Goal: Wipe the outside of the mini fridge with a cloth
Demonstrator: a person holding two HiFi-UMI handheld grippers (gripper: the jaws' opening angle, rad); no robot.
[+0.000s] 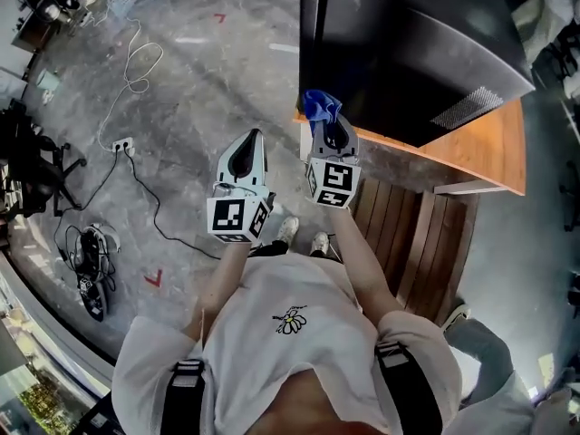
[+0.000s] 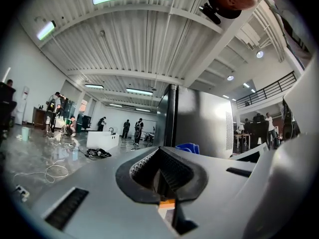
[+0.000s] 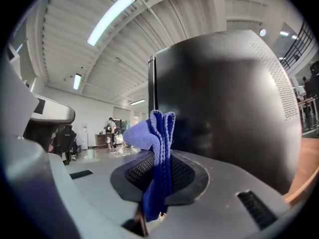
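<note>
My left tool (image 1: 250, 143) is pressed together on nothing, out over the floor (image 1: 199, 89). My right tool (image 1: 332, 132) pinches the blue cloth (image 1: 319, 105) just beside the near corner of the black fridge (image 1: 408, 53), which stands on the wooden counter (image 1: 494, 152). Only a narrow fold is clamped, so I judge a hard drag could pull it loose, or let the hard tip scrape the fridge.

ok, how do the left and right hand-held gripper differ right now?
The right hand-held gripper is clamped on a folded blue cloth; the left hand-held gripper is shut on nothing. The right one sits by a corner of the mini fridge; the left one hangs over the floor, clear of it. Both point forward, jaws closed.
</note>
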